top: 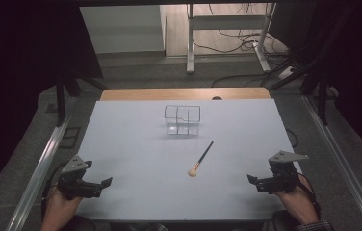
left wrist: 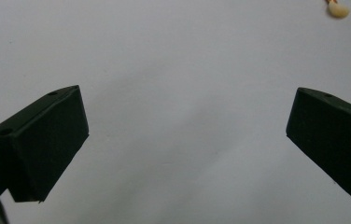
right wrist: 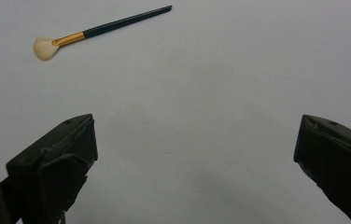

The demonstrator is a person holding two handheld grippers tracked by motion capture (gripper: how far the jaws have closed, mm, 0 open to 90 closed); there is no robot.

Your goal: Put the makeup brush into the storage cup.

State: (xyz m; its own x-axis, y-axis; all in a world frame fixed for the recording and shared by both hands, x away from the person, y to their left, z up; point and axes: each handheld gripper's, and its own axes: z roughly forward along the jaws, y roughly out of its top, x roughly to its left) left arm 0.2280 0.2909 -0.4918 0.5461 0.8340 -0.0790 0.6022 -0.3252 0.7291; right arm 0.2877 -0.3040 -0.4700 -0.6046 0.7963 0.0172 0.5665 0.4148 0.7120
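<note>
A makeup brush [top: 201, 158] with a black handle, gold ferrule and pale bristles lies on the white table top [top: 135, 144], bristles toward the near side. Behind it stands a clear plastic organiser [top: 182, 120] with compartments. My left gripper [top: 103, 184] rests at the near left corner, open, with nothing between its jaws. My right gripper [top: 252, 182] rests at the near right, open and empty too. In the right gripper view the brush [right wrist: 100, 29] lies ahead to the upper left, well beyond the gripper [right wrist: 192, 140]. The left gripper view catches just the bristle tip [left wrist: 338, 9] at the top right.
A wooden strip [top: 184, 94] edges the far side of the table. Metal rails [top: 39, 173] run along both sides. Beyond the table stand a white table frame [top: 227, 29] and loose cables on the floor.
</note>
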